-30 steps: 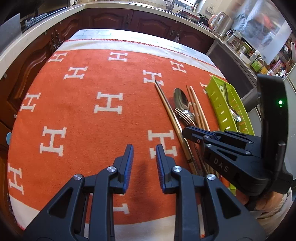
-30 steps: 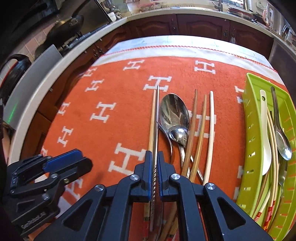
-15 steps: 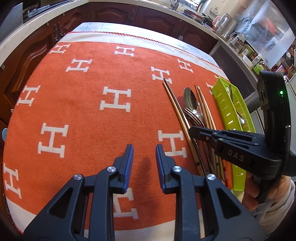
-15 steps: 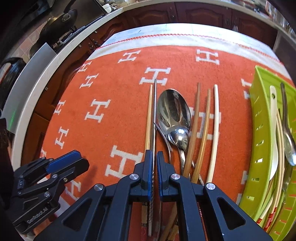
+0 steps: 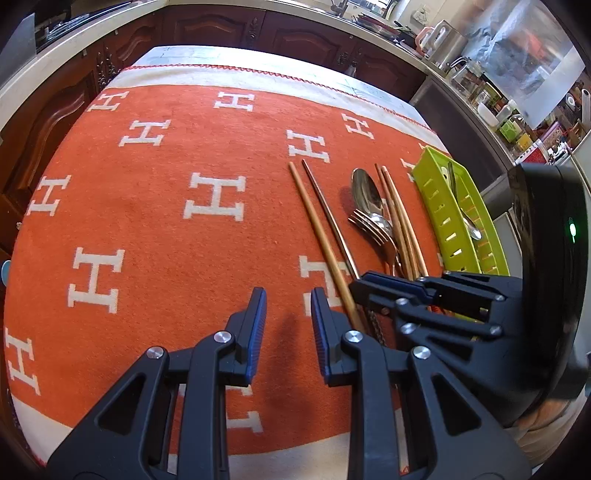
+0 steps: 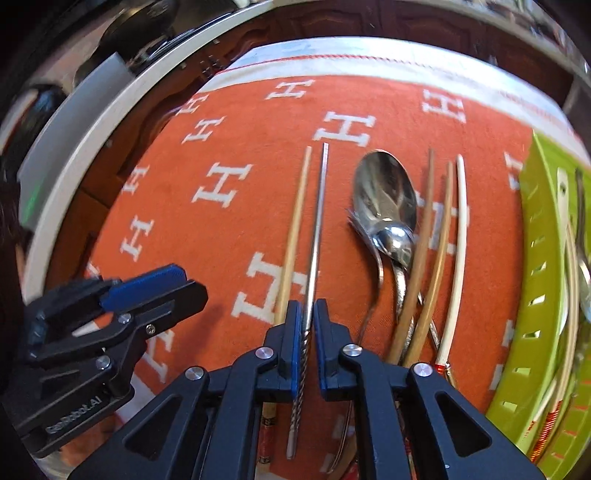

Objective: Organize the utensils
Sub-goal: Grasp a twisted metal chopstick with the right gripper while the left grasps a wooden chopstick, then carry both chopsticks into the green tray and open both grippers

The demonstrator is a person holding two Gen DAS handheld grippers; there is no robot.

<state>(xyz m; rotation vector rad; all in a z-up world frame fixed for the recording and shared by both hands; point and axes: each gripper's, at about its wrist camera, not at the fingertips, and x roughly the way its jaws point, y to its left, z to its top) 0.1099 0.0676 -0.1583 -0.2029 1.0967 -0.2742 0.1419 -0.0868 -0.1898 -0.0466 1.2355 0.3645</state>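
Observation:
Utensils lie on an orange cloth (image 5: pixel 155 221). My right gripper (image 6: pixel 307 314) is shut on a metal chopstick (image 6: pixel 318 221) near its twisted handle end. A wooden chopstick (image 6: pixel 295 229) lies just left of it. To the right lie a large metal spoon (image 6: pixel 386 192), a fork under it, and several chopsticks (image 6: pixel 439 240). A green tray (image 6: pixel 543 277) at the right holds spoons and chopsticks. My left gripper (image 5: pixel 288 306) is open and empty over the cloth, left of the utensils. In the left wrist view my right gripper (image 5: pixel 360 291) reaches in from the right over the metal chopstick (image 5: pixel 325 206).
The cloth covers a table with a white border strip (image 5: pixel 258 75) at the far edge. Dark wooden cabinets (image 5: pixel 295 33) and a counter with jars and kettles (image 5: pixel 480 81) lie beyond. The green tray (image 5: pixel 458 218) sits at the table's right edge.
Both grippers have moved closer to the cloth and forward. The right gripper stays shut on the metal chopstick. The left gripper stays open.

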